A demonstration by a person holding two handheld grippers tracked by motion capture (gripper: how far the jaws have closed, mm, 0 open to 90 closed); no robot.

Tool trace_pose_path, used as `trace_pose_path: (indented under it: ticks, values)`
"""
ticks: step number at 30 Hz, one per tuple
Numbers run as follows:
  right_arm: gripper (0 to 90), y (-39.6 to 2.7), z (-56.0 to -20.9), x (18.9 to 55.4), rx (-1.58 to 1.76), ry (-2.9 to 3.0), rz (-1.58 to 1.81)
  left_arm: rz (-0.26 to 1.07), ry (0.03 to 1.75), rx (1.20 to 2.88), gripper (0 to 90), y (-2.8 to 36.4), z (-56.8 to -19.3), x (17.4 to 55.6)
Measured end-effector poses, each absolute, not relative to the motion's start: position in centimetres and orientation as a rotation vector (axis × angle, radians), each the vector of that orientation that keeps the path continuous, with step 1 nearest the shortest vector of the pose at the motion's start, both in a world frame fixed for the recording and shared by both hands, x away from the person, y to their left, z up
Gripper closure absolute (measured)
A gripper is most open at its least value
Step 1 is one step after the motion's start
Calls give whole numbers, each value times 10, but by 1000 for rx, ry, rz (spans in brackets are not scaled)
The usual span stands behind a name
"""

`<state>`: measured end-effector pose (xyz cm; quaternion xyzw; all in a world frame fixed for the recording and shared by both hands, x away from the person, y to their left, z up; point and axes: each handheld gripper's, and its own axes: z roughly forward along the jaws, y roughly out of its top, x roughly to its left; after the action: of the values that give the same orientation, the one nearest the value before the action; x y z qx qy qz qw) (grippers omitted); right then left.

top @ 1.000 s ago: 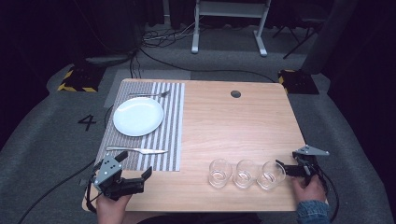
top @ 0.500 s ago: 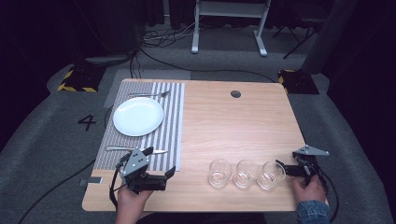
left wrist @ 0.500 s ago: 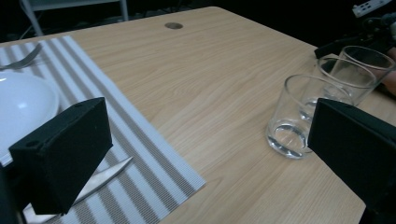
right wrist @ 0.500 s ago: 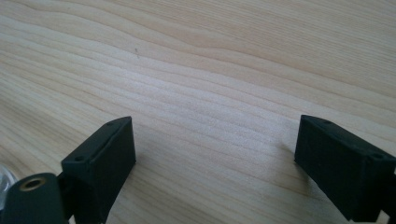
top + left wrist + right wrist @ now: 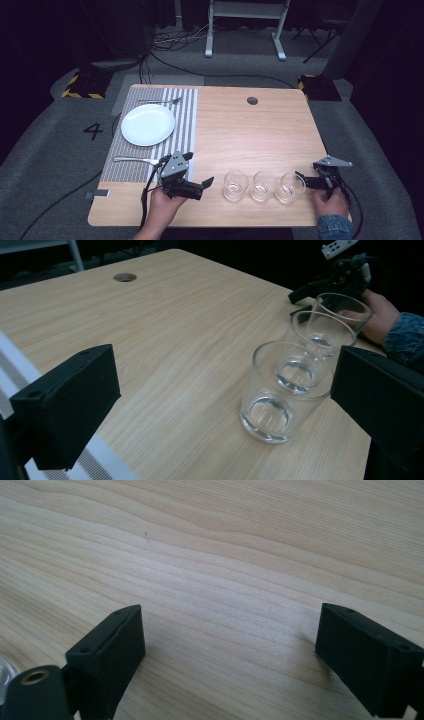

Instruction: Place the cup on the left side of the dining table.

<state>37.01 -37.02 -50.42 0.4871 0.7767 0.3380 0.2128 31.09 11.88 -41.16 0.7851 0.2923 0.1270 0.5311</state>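
we see the left gripper, jaws wide and empty, now moved right to the nearest glass; the right gripper waits wide.

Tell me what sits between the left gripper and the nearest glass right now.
Nothing: in the high view bare wooden table separates the open left gripper from the nearest glass. The left gripper view shows that glass ahead between its jaws.

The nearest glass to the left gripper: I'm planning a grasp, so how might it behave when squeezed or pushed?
The nearest glass looks like clear, smooth-walled glass, so the jaws may slip on it, and it is probably fragile. Its thick base suggests it will likely slide rather than tip. A push right could knock the middle glass beside it.
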Motion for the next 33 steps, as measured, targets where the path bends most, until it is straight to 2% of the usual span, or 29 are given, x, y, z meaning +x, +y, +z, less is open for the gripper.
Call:
trace_pose_path:
  ticks: [21, 33]
  values:
    - [127, -370, -504, 370, 1352, 2156, 939, 145, 533, 1931, 0, 62, -417, 328]
    - [127, -370, -504, 370, 1353, 2155, 937, 73, 515, 1928, 0, 53, -433, 330]
